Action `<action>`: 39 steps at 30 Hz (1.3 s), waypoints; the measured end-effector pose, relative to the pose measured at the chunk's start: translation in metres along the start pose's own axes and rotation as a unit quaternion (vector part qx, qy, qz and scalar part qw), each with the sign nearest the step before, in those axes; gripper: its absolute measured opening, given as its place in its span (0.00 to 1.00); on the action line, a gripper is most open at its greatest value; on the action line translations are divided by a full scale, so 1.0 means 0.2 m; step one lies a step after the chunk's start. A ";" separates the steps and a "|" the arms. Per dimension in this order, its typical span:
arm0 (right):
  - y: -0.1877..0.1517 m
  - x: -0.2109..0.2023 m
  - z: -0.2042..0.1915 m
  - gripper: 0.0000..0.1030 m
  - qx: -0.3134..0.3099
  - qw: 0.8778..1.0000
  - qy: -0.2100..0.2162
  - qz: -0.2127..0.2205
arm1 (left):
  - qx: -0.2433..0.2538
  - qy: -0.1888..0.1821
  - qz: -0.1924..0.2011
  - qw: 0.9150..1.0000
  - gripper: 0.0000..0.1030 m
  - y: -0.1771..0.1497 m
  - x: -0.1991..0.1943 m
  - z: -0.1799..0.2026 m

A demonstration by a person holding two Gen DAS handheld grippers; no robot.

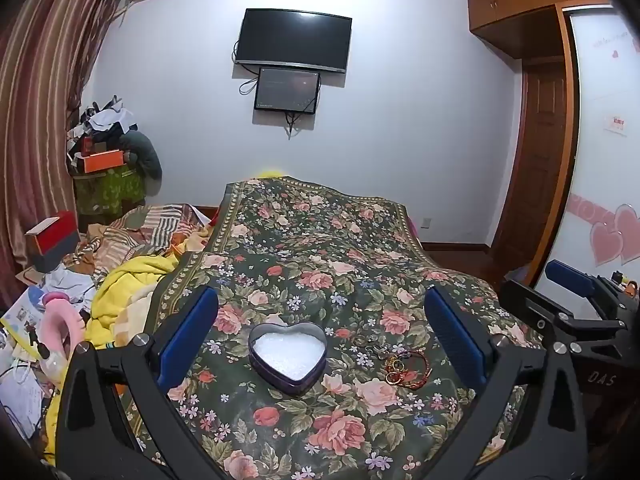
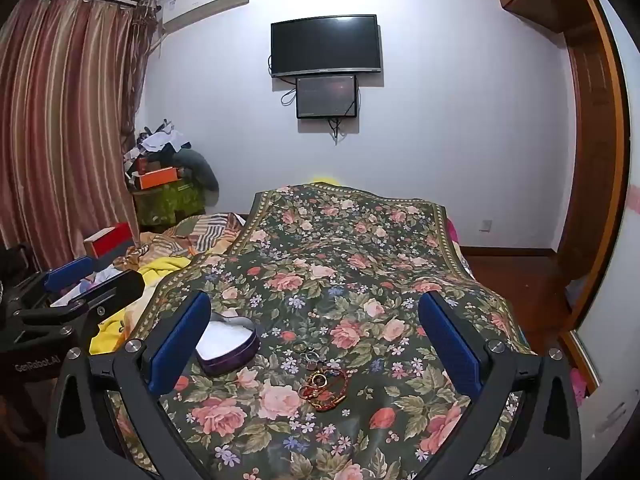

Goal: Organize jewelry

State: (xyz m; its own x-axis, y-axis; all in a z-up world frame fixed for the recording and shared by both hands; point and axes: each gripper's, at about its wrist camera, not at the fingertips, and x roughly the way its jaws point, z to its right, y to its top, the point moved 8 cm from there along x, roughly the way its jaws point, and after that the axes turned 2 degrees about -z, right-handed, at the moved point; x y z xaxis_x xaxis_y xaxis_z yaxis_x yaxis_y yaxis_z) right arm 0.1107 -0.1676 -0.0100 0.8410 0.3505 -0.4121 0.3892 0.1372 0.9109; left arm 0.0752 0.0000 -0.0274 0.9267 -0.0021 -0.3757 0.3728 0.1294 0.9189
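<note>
A heart-shaped tin (image 1: 287, 356) with a white lining lies open on the floral bedspread (image 1: 320, 248). It also shows in the right wrist view (image 2: 228, 344), partly behind my right gripper's left finger. A small pile of jewelry (image 1: 404, 366), gold rings and a red bracelet, lies just right of the tin; it also shows in the right wrist view (image 2: 324, 386). My left gripper (image 1: 320, 340) is open and empty, hovering over the tin. My right gripper (image 2: 316, 344) is open and empty, above the jewelry.
A yellow blanket (image 1: 124, 292), striped bedding and scattered clutter lie left of the bedspread. A red box (image 1: 52, 236) sits by the curtain. A wardrobe (image 1: 536, 128) stands at the right. The far wall carries a TV (image 1: 294, 40).
</note>
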 end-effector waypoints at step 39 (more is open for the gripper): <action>0.00 -0.01 -0.06 1.00 -0.009 1.000 0.009 0.001 | -0.010 0.011 0.008 1.000 1.00 0.01 -0.03 -0.05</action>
State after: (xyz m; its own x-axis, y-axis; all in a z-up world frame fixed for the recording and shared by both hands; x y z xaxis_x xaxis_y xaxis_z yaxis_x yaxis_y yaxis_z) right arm 0.1041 -0.1573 -0.0082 0.8348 0.3671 -0.4102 0.3806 0.1535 0.9119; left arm 0.0695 0.0097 -0.0239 0.9310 0.0217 -0.3645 0.3574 0.1499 0.9219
